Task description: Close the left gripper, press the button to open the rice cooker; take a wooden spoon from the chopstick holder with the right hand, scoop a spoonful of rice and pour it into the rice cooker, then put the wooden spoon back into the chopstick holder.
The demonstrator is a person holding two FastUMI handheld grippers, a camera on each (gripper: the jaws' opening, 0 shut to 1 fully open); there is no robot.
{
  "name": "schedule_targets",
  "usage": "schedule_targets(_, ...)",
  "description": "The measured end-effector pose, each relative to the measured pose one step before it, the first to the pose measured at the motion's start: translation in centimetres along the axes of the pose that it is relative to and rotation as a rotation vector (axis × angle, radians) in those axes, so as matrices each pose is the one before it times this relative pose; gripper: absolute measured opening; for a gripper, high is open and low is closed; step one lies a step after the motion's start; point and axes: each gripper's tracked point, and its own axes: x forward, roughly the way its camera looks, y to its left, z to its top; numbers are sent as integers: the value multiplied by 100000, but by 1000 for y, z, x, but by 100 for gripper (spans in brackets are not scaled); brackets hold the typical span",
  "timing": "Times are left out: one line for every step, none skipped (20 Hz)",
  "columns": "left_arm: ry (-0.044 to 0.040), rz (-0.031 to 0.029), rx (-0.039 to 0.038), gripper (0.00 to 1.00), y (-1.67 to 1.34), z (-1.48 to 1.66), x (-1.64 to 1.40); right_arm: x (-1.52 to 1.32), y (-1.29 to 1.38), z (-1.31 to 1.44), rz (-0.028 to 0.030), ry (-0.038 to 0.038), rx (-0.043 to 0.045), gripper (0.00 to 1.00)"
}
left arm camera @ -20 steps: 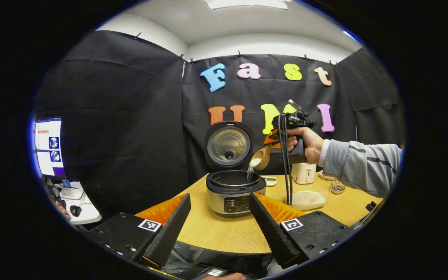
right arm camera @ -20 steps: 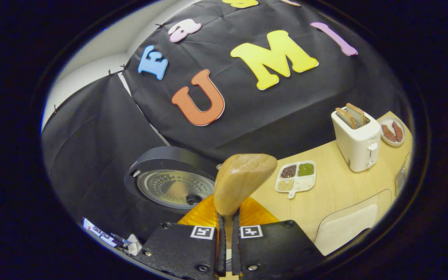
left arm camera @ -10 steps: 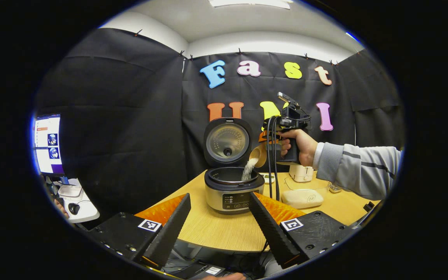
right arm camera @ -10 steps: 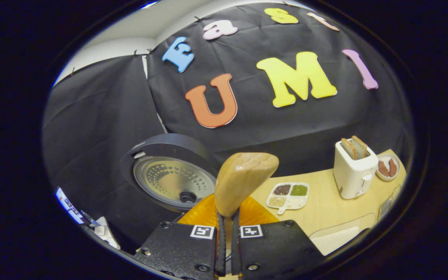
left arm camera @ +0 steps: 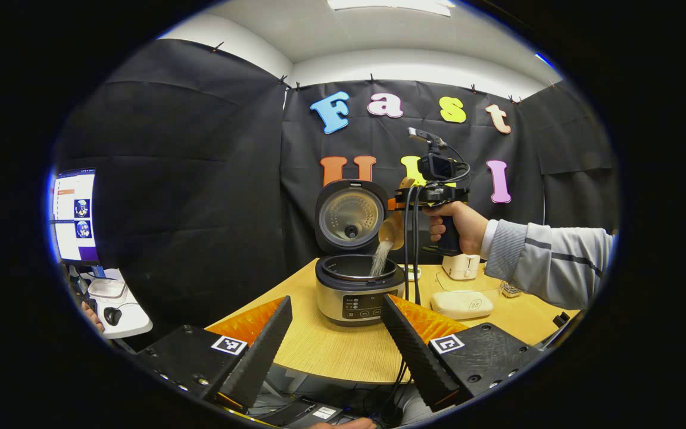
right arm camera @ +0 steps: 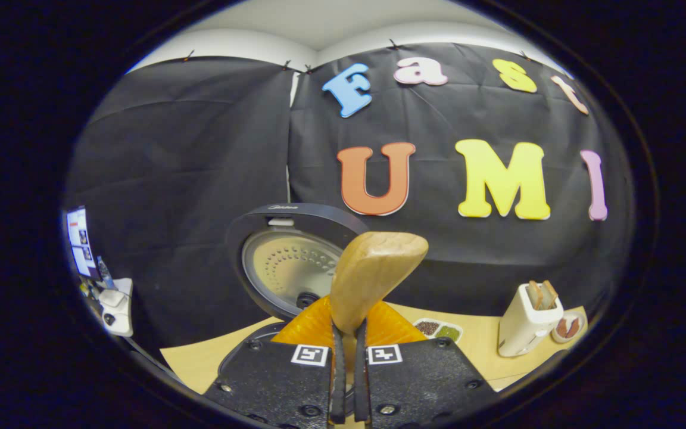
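Overhead, right hand-held gripper point(right arm camera: 347, 381) clamped on wooden spoon point(right arm camera: 373, 277), rice point(left arm camera: 380, 260) inside rice cooker point(left arm camera: 359, 286) rim.

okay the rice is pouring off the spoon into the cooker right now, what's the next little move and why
Probably hold the right gripper where it is, perhaps tipping slightly more, until the stream stops. The wooden spoon is tilted over the open rice cooker and rice is falling into the pot, so pulling away now would likely spill grains on the table.
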Motion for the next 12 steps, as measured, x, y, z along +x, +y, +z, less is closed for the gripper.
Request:
schedule_targets(-53, -375, 80, 96, -218, 73, -74, -9, 682, 314, 487, -535, -4405, 11)
schedule_targets(-247, -292, 203, 96, -178, 152, -5, 1, 847, 332, 1212, -636, -4511, 11)
schedule_targets(-99, -173, 347, 96, 2, 119, -72, -57, 986, 546, 1067, -650, -4297, 11)
schedule_targets(-236, 113, 444, 96, -76, 122, -8, -162, 889, 375, 1051, -418, -3689, 11)
schedule_targets(-301, 217, 384, 96, 1, 55, -102, 33, 765, 184, 1089, -215, -2377, 11)
schedule_targets(-375, -28, 253, 96, -55, 133, -68, 108, 857, 256, 865, -43, -1409, 11)
schedule_targets(-204, -206, 108, 96, -95, 60, -202, -8, 838, 213, 818, -32, -1432, 11)
schedule_targets(-3, -129, 6, 96, -39, 16, -13, -103, 804, 276, 553, -302, -1926, 11)
schedule_targets(203, -61, 129, 96, -68, -88, -68, 132, 716, 164, 490, -214, -2079, 11)
schedule_targets(114, -1, 479, 96, 142, 31, -118, 57, 561, -2, 523, 665, -1633, 11)
schedule_targets(-312, 478, 521, 96, 138, 225, -186, 6, 407, -155, 240, 553, -617, 11)
schedule_targets(-289, 633, 366, 96, 154, 256, -90, -8, 429, 149, 167, 106, -348, 11)
